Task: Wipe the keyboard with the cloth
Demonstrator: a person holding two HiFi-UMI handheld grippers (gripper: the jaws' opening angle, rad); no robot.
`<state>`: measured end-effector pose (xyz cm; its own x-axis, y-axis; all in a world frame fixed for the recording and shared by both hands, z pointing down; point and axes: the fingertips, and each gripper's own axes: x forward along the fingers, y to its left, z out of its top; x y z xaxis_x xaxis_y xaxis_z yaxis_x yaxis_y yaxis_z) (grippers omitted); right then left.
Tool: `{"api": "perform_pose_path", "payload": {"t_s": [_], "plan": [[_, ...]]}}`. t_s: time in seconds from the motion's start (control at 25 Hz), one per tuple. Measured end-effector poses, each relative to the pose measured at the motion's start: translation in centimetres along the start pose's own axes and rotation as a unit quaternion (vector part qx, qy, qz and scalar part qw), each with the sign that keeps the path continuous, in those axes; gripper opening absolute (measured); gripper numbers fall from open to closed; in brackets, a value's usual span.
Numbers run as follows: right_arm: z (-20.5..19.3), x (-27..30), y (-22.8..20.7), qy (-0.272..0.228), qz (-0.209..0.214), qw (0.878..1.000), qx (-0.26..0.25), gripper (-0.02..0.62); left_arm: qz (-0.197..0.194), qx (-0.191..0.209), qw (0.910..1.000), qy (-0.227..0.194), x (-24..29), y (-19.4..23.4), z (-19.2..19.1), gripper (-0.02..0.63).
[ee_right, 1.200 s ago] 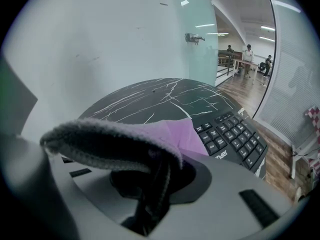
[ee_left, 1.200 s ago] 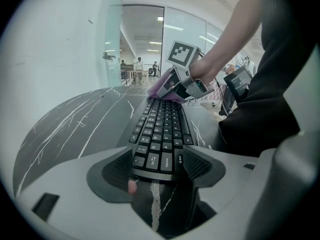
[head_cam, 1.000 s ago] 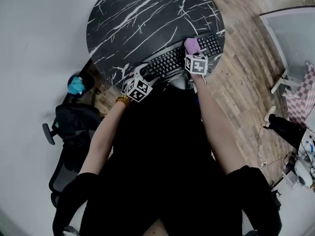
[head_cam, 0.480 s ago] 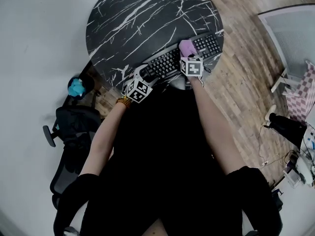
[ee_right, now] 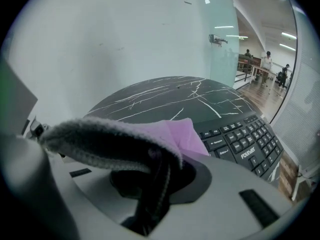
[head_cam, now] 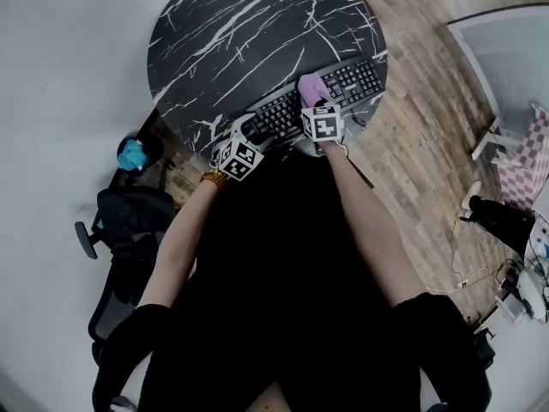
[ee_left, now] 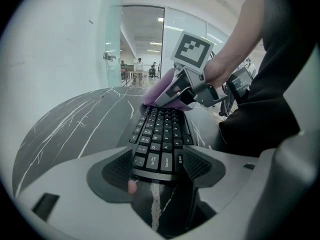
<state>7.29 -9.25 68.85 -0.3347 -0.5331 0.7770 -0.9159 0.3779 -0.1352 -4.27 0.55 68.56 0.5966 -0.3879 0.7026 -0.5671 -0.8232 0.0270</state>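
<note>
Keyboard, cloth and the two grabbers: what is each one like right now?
keyboard: lying flat on the black marble table, with its left end clamped.
purple cloth: bunched up and pressed on the keys near the keyboard's middle.
left gripper: shut on the keyboard's end.
right gripper: shut on the purple cloth.

Black top (head_cam: 292,299), beaded bracelet (head_cam: 214,177); left tool (ee_left: 157,166) grey.

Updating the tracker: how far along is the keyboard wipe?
Done: cloth gripped in the right tool, left tool clamping one end of the keyboard. In hand: cloth resting on mid-keyboard keys. Left: the remaining keys; cleanliness can't be judged.
</note>
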Motion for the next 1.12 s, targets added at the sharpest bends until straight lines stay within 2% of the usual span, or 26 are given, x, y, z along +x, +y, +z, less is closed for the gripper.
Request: {"api": "perform_pose_path", "payload": {"t_s": [0.4, 1.12], "plan": [[-0.1, 0.0, 2.1, 0.005, 0.020, 0.999, -0.042, 0.080, 0.000, -0.001, 1.0000, 0.001, -0.1, 0.0, 0.0, 0.302], [-0.1, 0.0, 2.2, 0.012, 0.017, 0.999, -0.041, 0.081, -0.001, -0.002, 1.0000, -0.002, 0.1, -0.1, 0.1, 0.302]]}}
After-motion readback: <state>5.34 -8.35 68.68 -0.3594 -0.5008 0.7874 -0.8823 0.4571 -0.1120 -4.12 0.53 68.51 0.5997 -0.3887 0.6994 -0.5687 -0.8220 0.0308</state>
